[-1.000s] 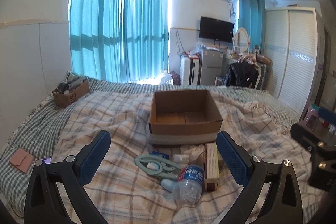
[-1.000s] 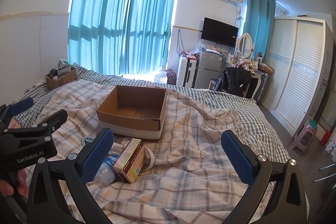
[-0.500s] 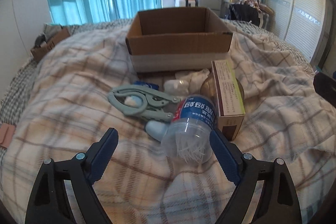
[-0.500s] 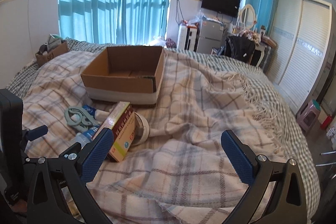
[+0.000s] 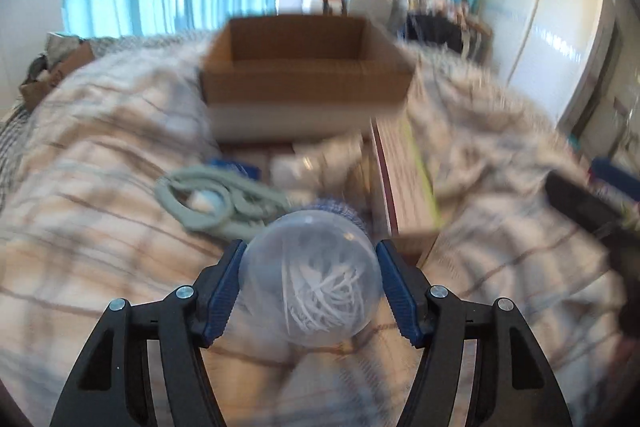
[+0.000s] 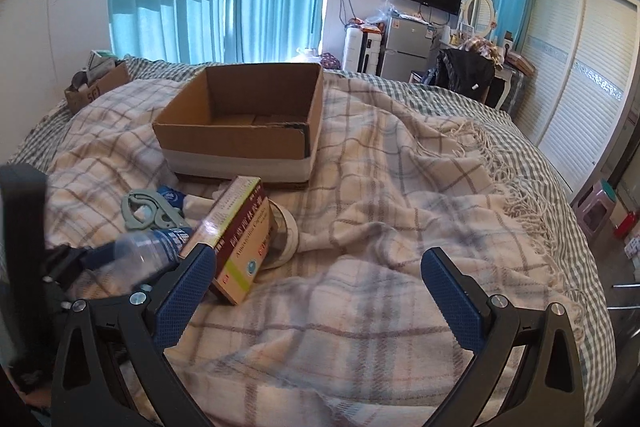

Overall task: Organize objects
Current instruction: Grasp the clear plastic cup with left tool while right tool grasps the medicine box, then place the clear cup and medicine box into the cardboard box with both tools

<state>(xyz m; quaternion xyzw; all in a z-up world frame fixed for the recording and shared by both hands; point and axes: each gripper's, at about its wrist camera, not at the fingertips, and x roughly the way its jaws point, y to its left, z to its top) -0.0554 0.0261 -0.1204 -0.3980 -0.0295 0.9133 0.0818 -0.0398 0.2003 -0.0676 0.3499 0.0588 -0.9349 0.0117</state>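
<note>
My left gripper (image 5: 310, 285) is shut on a clear plastic bottle (image 5: 310, 277) with a blue label, gripping its base end; the bottle also shows in the right wrist view (image 6: 146, 251). Behind it lie a grey-green folding hanger (image 5: 212, 197), a long medicine box (image 5: 404, 171) and small white items. An open cardboard box (image 5: 304, 67) sits further back on the plaid blanket. My right gripper (image 6: 320, 301) is open and empty above the blanket, to the right of the medicine box (image 6: 236, 239) and a roll of tape (image 6: 286, 231).
A small brown box (image 6: 96, 85) of clutter sits at the bed's far left corner. The plaid blanket (image 6: 400, 187) is rumpled, with a fringe on the right. Wardrobe, fridge and chair stand beyond the bed. A stool (image 6: 596, 207) is on the floor at right.
My left gripper moved forward and down and closed on the bottle's base. My right gripper moved slightly closer to the medicine box and stayed open.
</note>
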